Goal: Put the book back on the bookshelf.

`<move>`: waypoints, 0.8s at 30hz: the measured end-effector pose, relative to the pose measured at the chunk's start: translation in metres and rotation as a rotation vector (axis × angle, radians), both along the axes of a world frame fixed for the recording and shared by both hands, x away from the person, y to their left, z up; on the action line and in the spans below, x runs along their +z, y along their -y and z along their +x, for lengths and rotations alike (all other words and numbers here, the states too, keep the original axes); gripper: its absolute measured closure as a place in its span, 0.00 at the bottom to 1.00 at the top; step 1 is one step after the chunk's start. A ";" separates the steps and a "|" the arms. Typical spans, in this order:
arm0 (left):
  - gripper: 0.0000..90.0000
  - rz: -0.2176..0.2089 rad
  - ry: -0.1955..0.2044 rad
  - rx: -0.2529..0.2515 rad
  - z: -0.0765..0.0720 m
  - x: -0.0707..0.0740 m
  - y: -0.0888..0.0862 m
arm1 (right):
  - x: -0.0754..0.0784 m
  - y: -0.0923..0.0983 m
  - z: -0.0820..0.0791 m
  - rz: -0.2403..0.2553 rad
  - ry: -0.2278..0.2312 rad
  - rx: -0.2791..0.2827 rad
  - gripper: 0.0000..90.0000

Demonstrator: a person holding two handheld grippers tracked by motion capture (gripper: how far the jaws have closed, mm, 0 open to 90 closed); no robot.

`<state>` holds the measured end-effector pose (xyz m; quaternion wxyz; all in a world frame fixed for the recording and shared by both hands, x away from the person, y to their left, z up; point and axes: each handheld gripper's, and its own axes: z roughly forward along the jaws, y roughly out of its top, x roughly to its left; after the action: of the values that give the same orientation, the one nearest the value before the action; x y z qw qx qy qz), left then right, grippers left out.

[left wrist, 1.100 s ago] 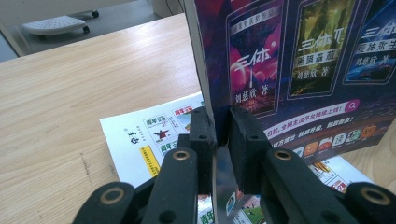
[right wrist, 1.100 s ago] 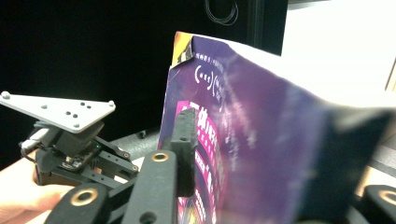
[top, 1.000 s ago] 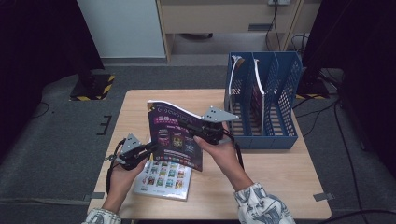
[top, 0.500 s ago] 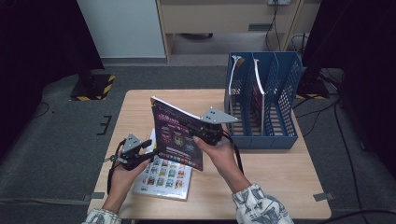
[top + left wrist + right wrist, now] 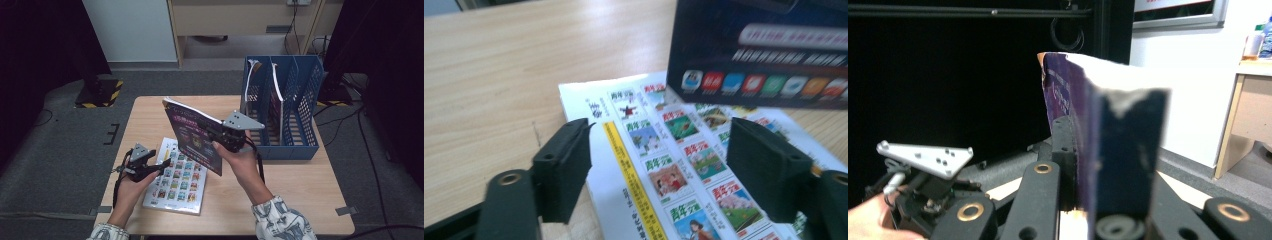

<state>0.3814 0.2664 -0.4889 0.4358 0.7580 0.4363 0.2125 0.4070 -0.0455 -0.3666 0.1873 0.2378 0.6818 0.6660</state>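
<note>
Purple magazine [image 5: 194,136] is held tilted above the table [image 5: 305,182] by the right gripper [image 5: 226,136], whose jaws are clamped on its right edge; in the right gripper view the magazine [image 5: 1108,145] is seen edge-on, pinched between the two black jaws. It hangs just left of the blue file rack [image 5: 287,107] and partly over a white magazine [image 5: 178,176] that lies flat near the table's front edge.

The left gripper [image 5: 150,167] is kept low at the white magazine's left edge. Its jaws have just been opening and are spread apart, with nothing pressed between the pads; in the left gripper view the white magazine [image 5: 664,165] is seen through the gap, below the jaws, and the purple magazine's lower edge [image 5: 764,55] is seen farther off at upper right.

The purple magazine's top is cut off in the left gripper view, and its print is blurred. Whether the left jaws touch the white magazine cannot be told. The rack's contents are hard to make out.
</note>
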 end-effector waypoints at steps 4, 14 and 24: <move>0.20 0.033 -0.035 0.004 0.003 -0.006 0.003 | 0.005 0.007 0.001 0.018 0.006 -0.013 0.93; 0.13 0.057 -0.057 0.010 0.005 -0.009 0.002 | 0.011 0.020 0.001 0.015 0.011 -0.041 0.93; 0.12 0.065 -0.063 0.009 0.005 -0.010 0.004 | 0.015 0.032 -0.004 0.004 0.018 -0.043 0.93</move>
<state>0.3859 0.2619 -0.4991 0.3961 0.7760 0.4461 0.2046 0.4033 -0.0779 -0.3511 0.2071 0.2467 0.6736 0.6652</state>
